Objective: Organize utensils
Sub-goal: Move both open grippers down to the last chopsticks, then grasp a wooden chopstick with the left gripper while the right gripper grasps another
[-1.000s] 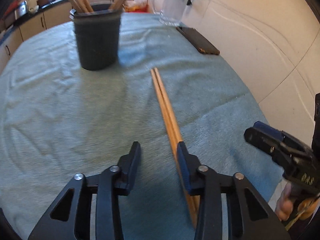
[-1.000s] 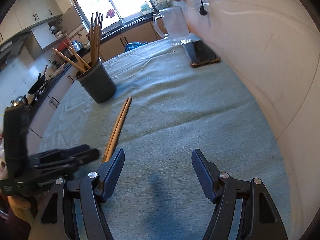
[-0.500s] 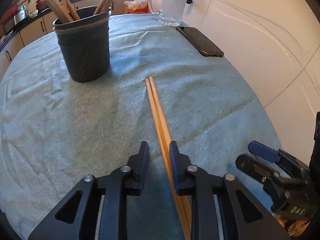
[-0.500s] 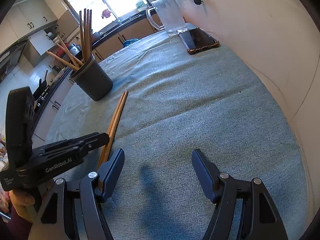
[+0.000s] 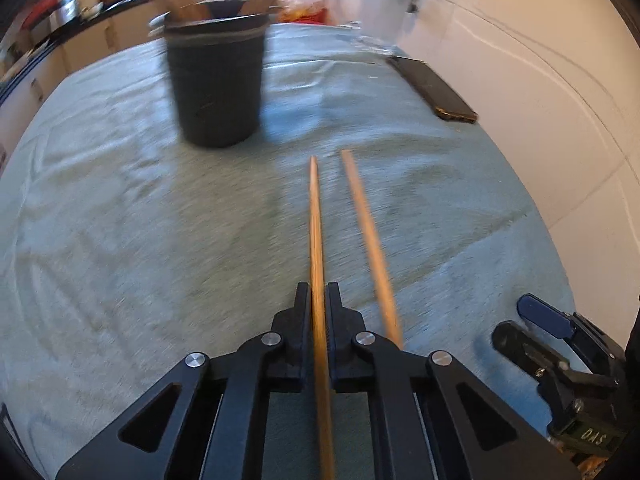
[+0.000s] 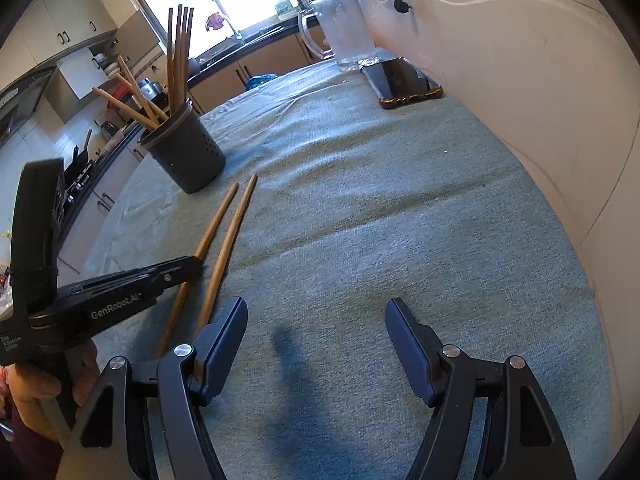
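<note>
The surface (image 6: pixel 400 240), covered by a grey-green towel, runs wide and bare ahead of the right gripper (image 6: pixel 316 312), whose jaws stand well apart over open cloth; the wall (image 6: pixel 540 80) closes it off to their right. Ahead of the left gripper (image 5: pixel 318 296) stands the dark utensil holder (image 5: pixel 216 84), slightly left of the jaw line, with chopsticks leaning out of its rim. A phone (image 5: pixel 434 88) lies ahead and right near the wall edge, beside a glass pitcher (image 6: pixel 346 28). The left jaws are clamped on one chopstick (image 5: pixel 315 220), which points straight ahead toward the holder. The second chopstick (image 5: pixel 366 232) lies on the cloth just right of those jaws, apart from the gripped one.
</note>
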Available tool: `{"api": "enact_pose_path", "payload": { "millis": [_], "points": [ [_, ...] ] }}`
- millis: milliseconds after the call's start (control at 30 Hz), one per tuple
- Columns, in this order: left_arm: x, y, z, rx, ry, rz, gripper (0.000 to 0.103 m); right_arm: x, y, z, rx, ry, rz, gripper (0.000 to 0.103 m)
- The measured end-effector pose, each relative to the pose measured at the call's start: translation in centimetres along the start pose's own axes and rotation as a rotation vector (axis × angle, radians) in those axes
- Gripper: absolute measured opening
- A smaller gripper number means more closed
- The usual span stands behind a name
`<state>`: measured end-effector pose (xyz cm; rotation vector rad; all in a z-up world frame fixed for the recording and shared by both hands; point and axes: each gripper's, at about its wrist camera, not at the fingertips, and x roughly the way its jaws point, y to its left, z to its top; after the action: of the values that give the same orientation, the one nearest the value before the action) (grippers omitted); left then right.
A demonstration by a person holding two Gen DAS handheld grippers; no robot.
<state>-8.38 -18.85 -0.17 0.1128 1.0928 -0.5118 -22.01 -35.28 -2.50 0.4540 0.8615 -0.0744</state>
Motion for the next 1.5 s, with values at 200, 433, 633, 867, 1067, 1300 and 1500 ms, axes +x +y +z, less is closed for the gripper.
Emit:
{"api": "enact_pose_path", "payload": {
  "millis": [200,433,633,867,1067,1300,1500],
  "points": [
    [-1.9,4.4,-1.5,-0.108,0.004,0.047,0.007,1.1,3.0,0.3,-0.080,0.045,0.041,0.076],
    [-2.4,6.5,-2.2,-0.158,0.000,-0.004,0.007,3.7,8.2,0.1,-0.238,0.075,-0.028,0.065],
    [-2.7,7.2,-2.8,-0.191,-0.010,-0.043,0.007,4.7,9.1,0.1,-0.268,0.110,-0.067,0.010],
    [-3.1,8.0,-3.5,-0.209,0.005,-0.079,0.007,3.2,8.9,-1.8,-0.285,0.179,-0.092,0.009],
    [-3.6,7.9,-3.2,-0.194,0.002,-0.082,0.007,2.9,8.8,-1.7,-0.290,0.187,-0.083,0.040],
    [-2.7,9.0,-1.0,-0.207,0.034,-0.072,0.007,5.1,9.6,0.8,-0.341,0.198,-0.092,0.039],
    [-0.5,8.9,1.6,-0.194,0.083,-0.088,0.007,7.7,10.0,3.8,-0.367,0.215,-0.115,0.034]
  ]
}}
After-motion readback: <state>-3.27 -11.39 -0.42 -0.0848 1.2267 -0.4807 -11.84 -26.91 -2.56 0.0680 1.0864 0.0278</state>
